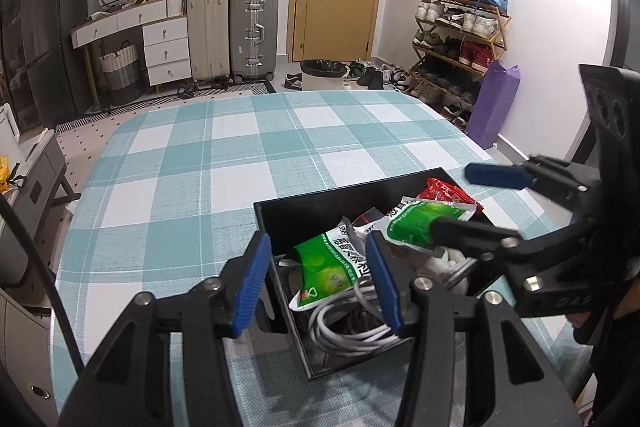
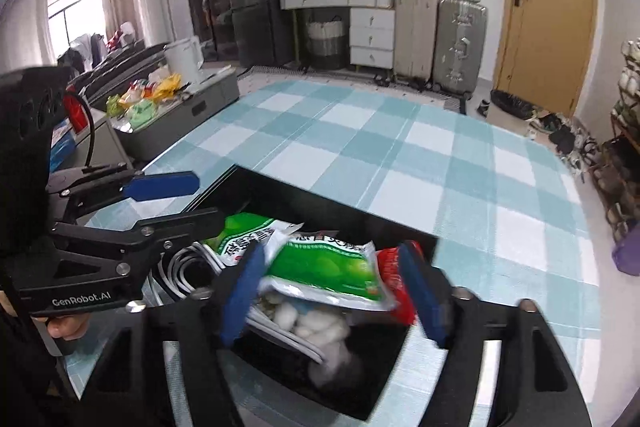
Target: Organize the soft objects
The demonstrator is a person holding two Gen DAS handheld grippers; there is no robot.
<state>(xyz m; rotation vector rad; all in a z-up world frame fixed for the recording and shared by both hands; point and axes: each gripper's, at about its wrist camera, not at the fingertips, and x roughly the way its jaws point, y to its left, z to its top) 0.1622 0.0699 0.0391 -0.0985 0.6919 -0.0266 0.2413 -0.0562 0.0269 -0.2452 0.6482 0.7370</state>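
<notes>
Big checked table (image 1: 224, 163) w/ a black box (image 1: 288, 211) sitting on it, everything else is relative to that box. Left gripper (image 1: 318, 281) hangs over the box's near-left corner, fingers spread wide w/ nothing between them; one blue pad is outside the box wall, the other over the contents. Right gripper (image 2: 334, 297) is over the box too, jaws wide apart, not clamping anything afaict, though its view is blurry.

Inside the box: two green packets (image 1: 332, 267), upper one (image 2: 324, 269) on top of the pile, a red packet (image 1: 450, 193) toward the far-right corner. Left view shows the coiled white cable (image 1: 348, 327) clearly; right view only catches a bit. Right view shows white cotton balls (image 2: 316, 323) under the upper green packet, barely visible from the left.
</notes>
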